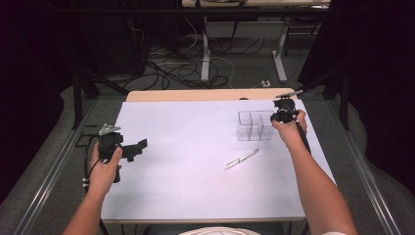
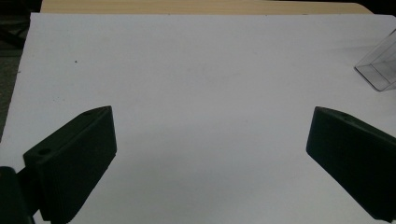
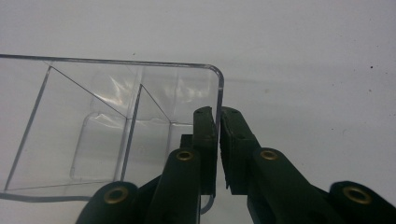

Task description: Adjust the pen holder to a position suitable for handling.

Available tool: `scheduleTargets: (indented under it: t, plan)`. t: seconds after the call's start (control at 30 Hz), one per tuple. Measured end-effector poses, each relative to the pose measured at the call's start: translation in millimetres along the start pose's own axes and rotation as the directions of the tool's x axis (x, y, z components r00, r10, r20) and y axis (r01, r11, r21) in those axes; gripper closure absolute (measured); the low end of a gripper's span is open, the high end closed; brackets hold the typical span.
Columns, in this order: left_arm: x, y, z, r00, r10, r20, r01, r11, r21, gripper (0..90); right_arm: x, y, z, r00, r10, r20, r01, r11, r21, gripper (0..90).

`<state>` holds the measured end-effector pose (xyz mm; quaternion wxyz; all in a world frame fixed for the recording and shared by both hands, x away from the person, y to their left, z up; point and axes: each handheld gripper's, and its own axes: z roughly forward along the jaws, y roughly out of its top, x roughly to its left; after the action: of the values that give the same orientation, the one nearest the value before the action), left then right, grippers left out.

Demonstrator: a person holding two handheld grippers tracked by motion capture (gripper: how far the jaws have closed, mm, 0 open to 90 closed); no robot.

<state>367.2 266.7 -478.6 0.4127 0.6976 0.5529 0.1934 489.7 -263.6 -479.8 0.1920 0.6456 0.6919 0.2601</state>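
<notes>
Clear organiser [image 1: 254, 126], silver pen [image 1: 242, 158], white sheet [image 1: 195, 161], black fingers [image 3: 208, 140].

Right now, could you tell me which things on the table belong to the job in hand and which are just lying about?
In the job:
- clear divided box, one wall pinched
- right gripper, shut on that wall

Lying about:
- silver pen, loose on the white table, apart from the box
- left gripper, jaws wide open with nothing between them

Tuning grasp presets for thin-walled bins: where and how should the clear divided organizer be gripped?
Grip the clear organizer by its thin upright side wall, from above, one jaw inside and one outside. The open top and straight rim allow it. The right gripper does so now, shut on the end wall by the rounded corner.
</notes>
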Motion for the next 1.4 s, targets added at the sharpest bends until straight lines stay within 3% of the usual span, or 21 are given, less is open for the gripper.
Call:
scheduleTargets:
  t: [0.3, 0.53, 0.73, 1.07, 1.4]
  plan:
    - [0.2, 0.1, 0.1, 1.0000, 0.000, 0.000, 0.000, 1.0000, 0.000, 1.5, 1.4, -0.2, -1.4, 0.9983, 0.057, 0.005, -0.058, 0.998, 0.011, 87.2]
    - [0.5, 0.2, -0.2, 1.0000, 0.002, 0.001, -0.002, 1.0000, 0.007, 1.5, 5.2, -1.2, -2.6, 0.9988, 0.050, 0.000, -0.050, 0.999, 0.020, 87.3]
    - [0.2, 0.2, -0.1, 1.0000, 0.008, -0.001, -0.008, 0.9999, 0.010, 1.5, 19.1, -2.6, -2.3, 0.9997, 0.022, -0.005, -0.022, 0.999, 0.026, 87.8]
    - [0.6, 0.6, -0.9, 1.0000, 0.002, -0.001, -0.002, 1.0000, 0.006, 1.5, 41.2, -2.9, -4.0, 0.9992, 0.031, -0.026, -0.029, 0.997, 0.071, 87.6]
    - [0.8, 0.7, -0.9, 1.0000, 0.002, 0.001, -0.002, 1.0000, 0.004, 1.5, 64.9, -3.3, -4.8, 0.9992, 0.038, -0.010, -0.036, 0.994, 0.108, 87.9]
